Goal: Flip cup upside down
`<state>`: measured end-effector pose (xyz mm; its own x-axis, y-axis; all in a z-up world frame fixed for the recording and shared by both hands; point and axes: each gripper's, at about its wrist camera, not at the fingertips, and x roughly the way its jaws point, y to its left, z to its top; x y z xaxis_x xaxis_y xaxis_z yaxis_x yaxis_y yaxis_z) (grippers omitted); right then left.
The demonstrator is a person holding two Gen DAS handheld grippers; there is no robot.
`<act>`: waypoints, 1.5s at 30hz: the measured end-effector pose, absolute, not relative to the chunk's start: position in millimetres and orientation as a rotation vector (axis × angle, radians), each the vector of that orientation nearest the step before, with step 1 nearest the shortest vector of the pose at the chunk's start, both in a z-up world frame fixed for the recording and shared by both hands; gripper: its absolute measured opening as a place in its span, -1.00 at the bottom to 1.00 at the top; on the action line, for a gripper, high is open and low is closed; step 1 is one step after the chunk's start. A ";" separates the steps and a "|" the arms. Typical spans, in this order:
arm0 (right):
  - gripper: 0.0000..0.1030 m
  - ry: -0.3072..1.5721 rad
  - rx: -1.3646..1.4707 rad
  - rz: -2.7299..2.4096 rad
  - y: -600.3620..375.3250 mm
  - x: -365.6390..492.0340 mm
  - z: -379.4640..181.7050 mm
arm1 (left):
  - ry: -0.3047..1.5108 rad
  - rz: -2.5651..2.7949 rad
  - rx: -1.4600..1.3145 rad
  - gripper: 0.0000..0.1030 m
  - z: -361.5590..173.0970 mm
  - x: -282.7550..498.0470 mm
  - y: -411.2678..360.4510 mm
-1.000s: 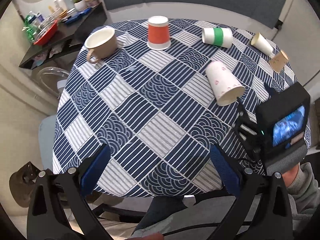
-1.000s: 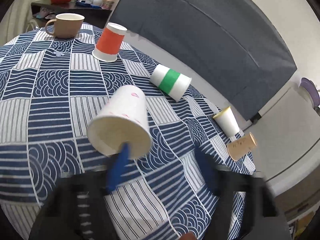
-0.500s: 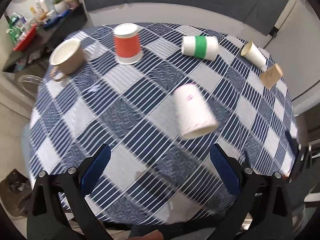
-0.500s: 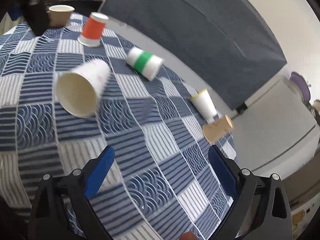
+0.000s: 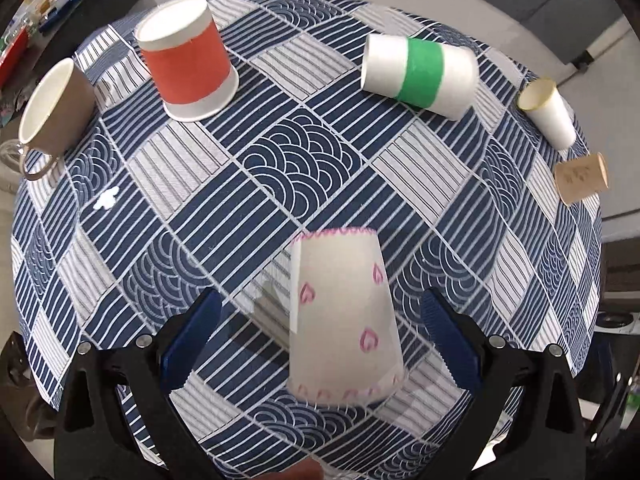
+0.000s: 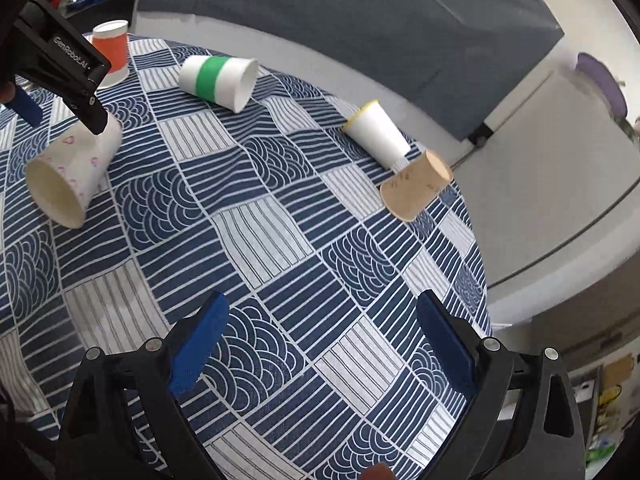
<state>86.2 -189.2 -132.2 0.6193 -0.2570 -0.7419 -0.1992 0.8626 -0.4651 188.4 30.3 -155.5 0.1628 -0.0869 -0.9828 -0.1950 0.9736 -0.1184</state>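
Between the spread blue pads of the left gripper now lies the white paper cup with pink hearts, on its side on the checked tablecloth, ungrasped. A second ago the right gripper hovered at its rim; now that one hangs open, well apart, so the left looks set to take it

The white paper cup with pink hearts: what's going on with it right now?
The white paper cup with pink hearts lies on its side on the blue patterned tablecloth. The left gripper is open with its fingers on either side of the cup, not yet gripping. The right gripper is open over bare cloth, holding nothing.
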 end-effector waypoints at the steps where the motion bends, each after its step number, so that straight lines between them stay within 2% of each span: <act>1: 0.76 0.919 -0.552 -0.037 -190.5 87.2 -133.9 | 1.420 0.081 -0.239 0.89 -159.2 191.3 30.9; 3: 0.76 0.925 -0.561 -0.043 -192.5 87.9 -136.5 | 1.443 0.095 -0.239 0.85 -166.9 196.8 31.4; 5: 0.76 0.921 -0.581 -0.057 -192.8 88.4 -138.4 | 1.468 0.104 -0.241 0.71 -174.5 201.5 30.9; 9: 0.76 0.911 -0.598 -0.070 -194.4 88.6 -138.8 | 1.509 0.083 -0.273 0.27 -185.7 205.6 29.3; 11: 0.76 0.919 -0.597 -0.077 -196.2 89.9 -139.4 | 1.520 0.074 -0.283 0.17 -188.2 204.5 27.9; 18: 0.76 0.939 -0.591 -0.082 -200.4 88.0 -142.0 | 1.417 0.049 -0.288 0.16 -173.0 198.3 24.6; 27: 0.76 0.942 -0.630 -0.037 -185.9 77.5 -144.7 | 1.009 0.141 -0.092 0.16 -151.9 186.6 15.9; 31: 0.76 0.953 -0.646 -0.017 -177.9 69.2 -148.4 | 0.917 0.147 -0.065 0.16 -152.3 176.0 17.3; 37: 0.76 0.957 -0.656 0.003 -170.2 62.2 -150.2 | 0.912 0.127 -0.024 0.16 -163.9 148.4 3.1; 45: 0.76 0.954 -0.663 0.029 -161.7 53.7 -150.3 | 0.763 0.137 0.038 0.16 -156.8 98.5 -6.6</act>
<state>53.7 -161.7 -150.3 0.5939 -0.2592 -0.7617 -0.3047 0.8037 -0.5111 98.5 -6.6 -156.8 0.7146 0.1372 -0.6860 -0.1094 0.9904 0.0841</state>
